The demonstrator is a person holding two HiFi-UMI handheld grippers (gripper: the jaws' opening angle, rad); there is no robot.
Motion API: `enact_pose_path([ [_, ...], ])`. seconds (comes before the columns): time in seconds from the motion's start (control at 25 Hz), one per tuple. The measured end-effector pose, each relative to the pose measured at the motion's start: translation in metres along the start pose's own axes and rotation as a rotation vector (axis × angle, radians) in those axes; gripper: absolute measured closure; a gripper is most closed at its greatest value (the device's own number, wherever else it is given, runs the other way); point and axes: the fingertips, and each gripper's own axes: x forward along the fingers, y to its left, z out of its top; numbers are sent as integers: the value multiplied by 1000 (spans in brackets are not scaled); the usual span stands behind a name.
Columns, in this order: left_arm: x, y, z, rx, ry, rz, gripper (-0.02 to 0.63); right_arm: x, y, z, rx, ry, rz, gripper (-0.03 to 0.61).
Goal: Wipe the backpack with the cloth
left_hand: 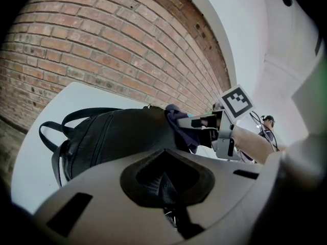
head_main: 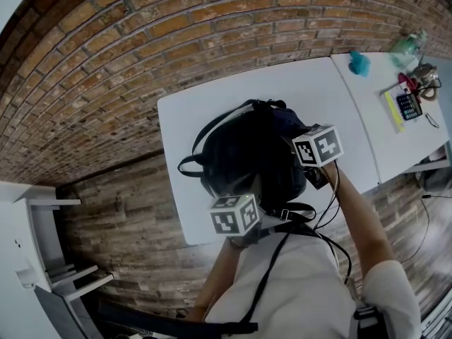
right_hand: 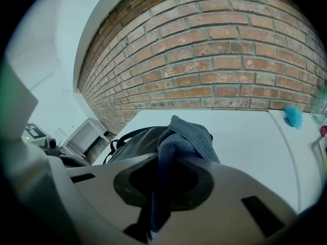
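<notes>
A black backpack [head_main: 244, 154] lies on the white table [head_main: 198, 119], straps toward the left. My left gripper [left_hand: 166, 188] is at the near edge of the backpack [left_hand: 117, 137], jaws closed on a fold of its black fabric. In the head view its marker cube [head_main: 234, 215] sits at the bag's near side. My right gripper [right_hand: 161, 188] is shut on a grey-blue cloth [right_hand: 186, 137], which bunches over the top of the backpack [right_hand: 138, 142]. The left gripper view shows the cloth [left_hand: 179, 124] pressed on the bag's right end by the right gripper [left_hand: 212, 129].
A second white table [head_main: 381, 140] adjoins on the right, with a teal object [head_main: 359, 63], a bottle [head_main: 408, 46] and a calculator [head_main: 409, 106]. The brick wall [head_main: 141, 48] runs behind. A white shelf unit [head_main: 35, 260] stands at the left.
</notes>
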Motion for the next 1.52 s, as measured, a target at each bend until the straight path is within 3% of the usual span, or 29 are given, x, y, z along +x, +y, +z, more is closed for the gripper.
enact_pose_path([
  [0.76, -1, 0, 1, -2, -1, 0, 609, -18, 22, -30, 4, 36, 50, 540],
  [1.52, 1, -3, -1, 5, 1, -10, 609, -40, 58, -75, -56, 116, 106, 540],
])
